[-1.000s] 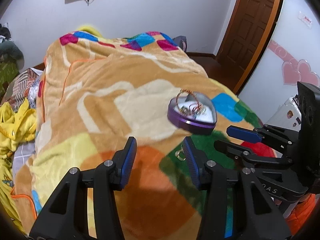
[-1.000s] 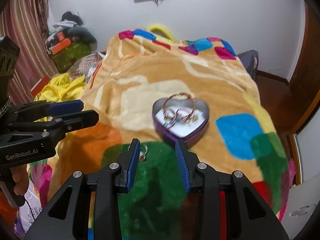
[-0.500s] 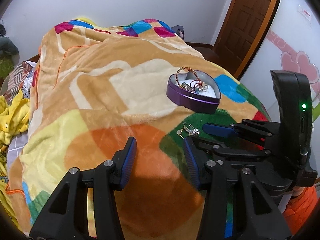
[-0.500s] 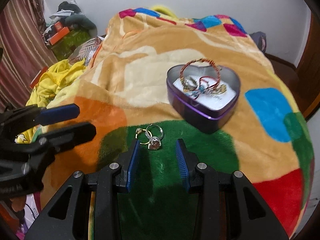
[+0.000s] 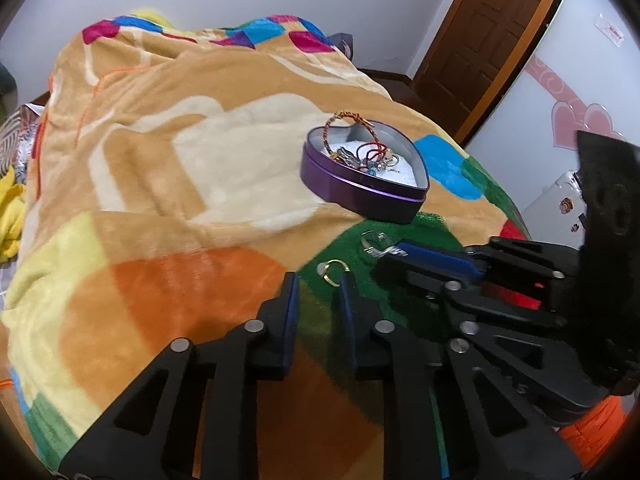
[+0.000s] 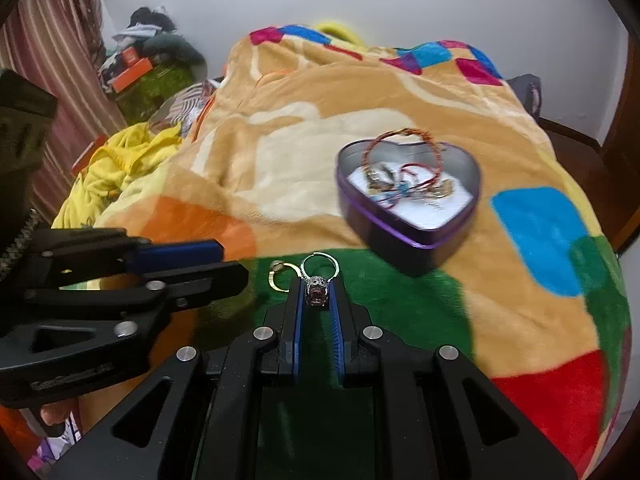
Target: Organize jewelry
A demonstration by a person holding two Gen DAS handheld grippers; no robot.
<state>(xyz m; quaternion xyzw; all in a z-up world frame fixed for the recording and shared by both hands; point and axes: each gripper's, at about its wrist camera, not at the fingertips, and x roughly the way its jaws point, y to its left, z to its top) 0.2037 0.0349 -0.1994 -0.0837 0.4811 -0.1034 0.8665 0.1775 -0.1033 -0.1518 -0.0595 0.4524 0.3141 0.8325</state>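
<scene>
A purple heart-shaped tin (image 6: 408, 196) sits on the blanket and holds bracelets and small jewelry; it also shows in the left wrist view (image 5: 362, 178). My right gripper (image 6: 318, 292) is shut on a silver ring with a dark stone (image 6: 318, 286), low over the green patch. A gold ring (image 6: 280, 274) lies just left of it, also seen in the left wrist view (image 5: 334, 272). My left gripper (image 5: 318, 284) is open, its fingers close on either side of the gold ring.
The colourful blanket (image 5: 168, 168) covers the bed. Yellow clothes (image 6: 120, 168) and clutter lie at the bed's left side. A brown door (image 5: 488, 40) stands at the back right.
Both grippers moved forward and down to the rings on the green patch. My right gripper closed on the stone ring. My left gripper narrowed around the gold ring.
</scene>
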